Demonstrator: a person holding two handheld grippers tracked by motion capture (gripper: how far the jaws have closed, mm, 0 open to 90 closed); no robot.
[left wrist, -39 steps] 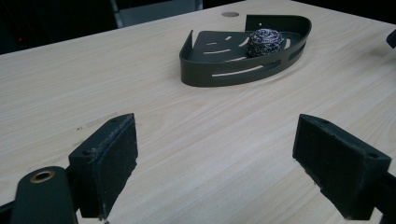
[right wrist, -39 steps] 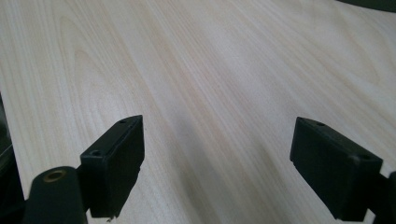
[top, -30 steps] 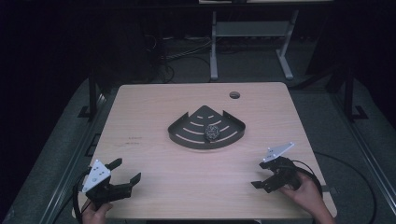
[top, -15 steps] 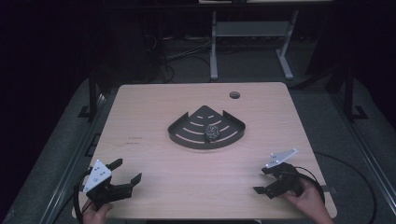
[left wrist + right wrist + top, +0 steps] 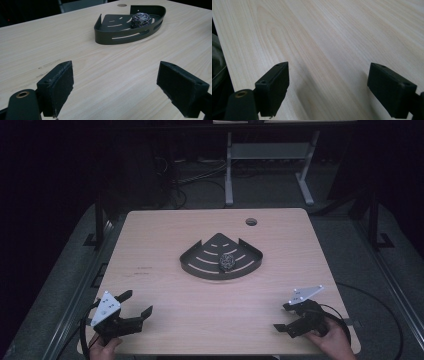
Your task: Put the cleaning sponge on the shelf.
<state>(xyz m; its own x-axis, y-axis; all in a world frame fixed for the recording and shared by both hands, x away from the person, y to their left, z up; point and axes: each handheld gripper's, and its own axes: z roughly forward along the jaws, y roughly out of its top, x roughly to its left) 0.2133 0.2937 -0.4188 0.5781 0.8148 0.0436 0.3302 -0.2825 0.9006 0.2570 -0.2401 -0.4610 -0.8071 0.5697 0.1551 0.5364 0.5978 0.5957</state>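
Wood tabletop: pale, light-grained table (image 5: 165, 245), round cable hole (image 5: 251, 221) near far edge, beyond the tray.
Tray: dark metal fan-shaped slotted corner tray (image 5: 200, 262), approx. mid-table, flat on the wood; curved wall toward the person, point toward far edge.
Scourer: grey steel-wool scouring ball (image 5: 227, 261) inside tray, right of tray centre, close to curved wall; touch w/ wall: can't tell. Also seen in left gripper view (image 5: 140, 19), same spot in tray (image 5: 117, 37).
L gripper: left gripper (image 5: 131, 307), near-left of tray, well apart from it, at near table edge; jaws spread wide, nothing betw. them. Left gripper view (image 5: 115, 87): pads (image 5: 60, 85) bare, aimed toward tray, wood only in the gap.
R gripper: right gripper (image 5: 285, 317), near-right of tray, well apart, at near edge; jaws spread, holding nothing. Right gripper view (image 5: 328, 92): bare wood betw. pads (image 5: 275, 85), table edge at frame left.
Hands: left hand (image 5: 102, 350) and right hand (image 5: 334, 340) on grips, near side of tray, at bottom of high view.
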